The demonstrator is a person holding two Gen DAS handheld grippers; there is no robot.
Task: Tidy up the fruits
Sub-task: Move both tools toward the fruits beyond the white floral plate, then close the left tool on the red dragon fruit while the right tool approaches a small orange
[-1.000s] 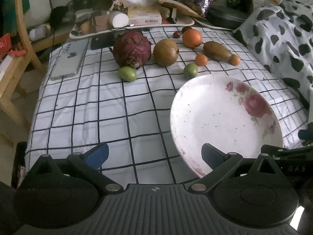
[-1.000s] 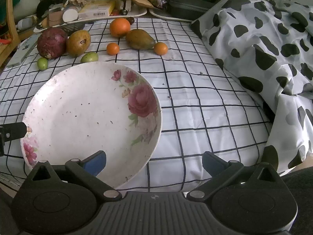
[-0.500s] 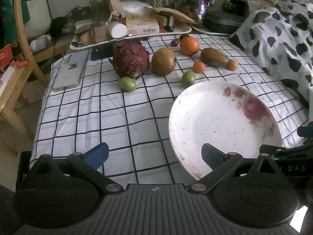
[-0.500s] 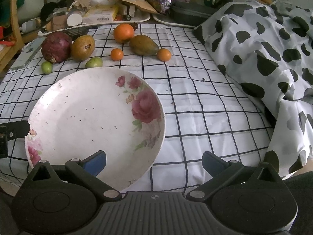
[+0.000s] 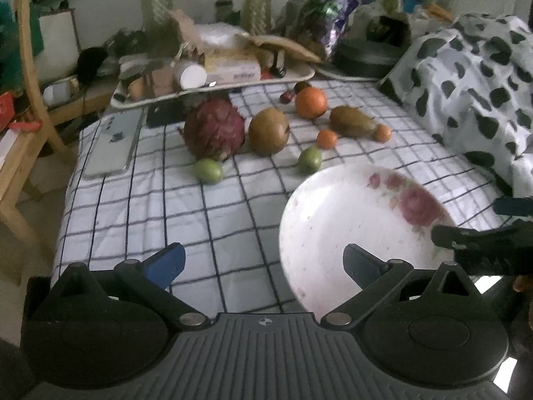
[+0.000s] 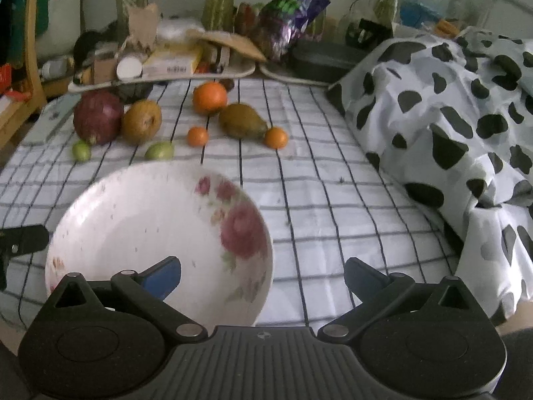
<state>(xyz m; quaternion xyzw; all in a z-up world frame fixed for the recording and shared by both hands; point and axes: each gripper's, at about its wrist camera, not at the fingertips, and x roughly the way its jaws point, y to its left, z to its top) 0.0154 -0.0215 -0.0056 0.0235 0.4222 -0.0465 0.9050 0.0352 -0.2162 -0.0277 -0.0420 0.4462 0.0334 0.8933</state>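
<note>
Lived-in home interior: fruit lying on a checked tablecloth (image 5: 140, 206), a cluttered tray (image 5: 213, 83) of household oddments sitting behind, potted plant stems (image 6: 216, 3) rising at the back, a cow-print blanket (image 6: 449, 116) bunching alongside a wooden chair (image 5: 26, 76).

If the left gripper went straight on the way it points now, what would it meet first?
Probably bare cloth. The left gripper is open and empty, the plate just right of its line. Farther along lie a green fruit and a brown fruit; depth is unclear.

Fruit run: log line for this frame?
phase: pre-grasp | left tongs: open | right tongs: open | plate: no fruit | fruits: on cloth
</note>
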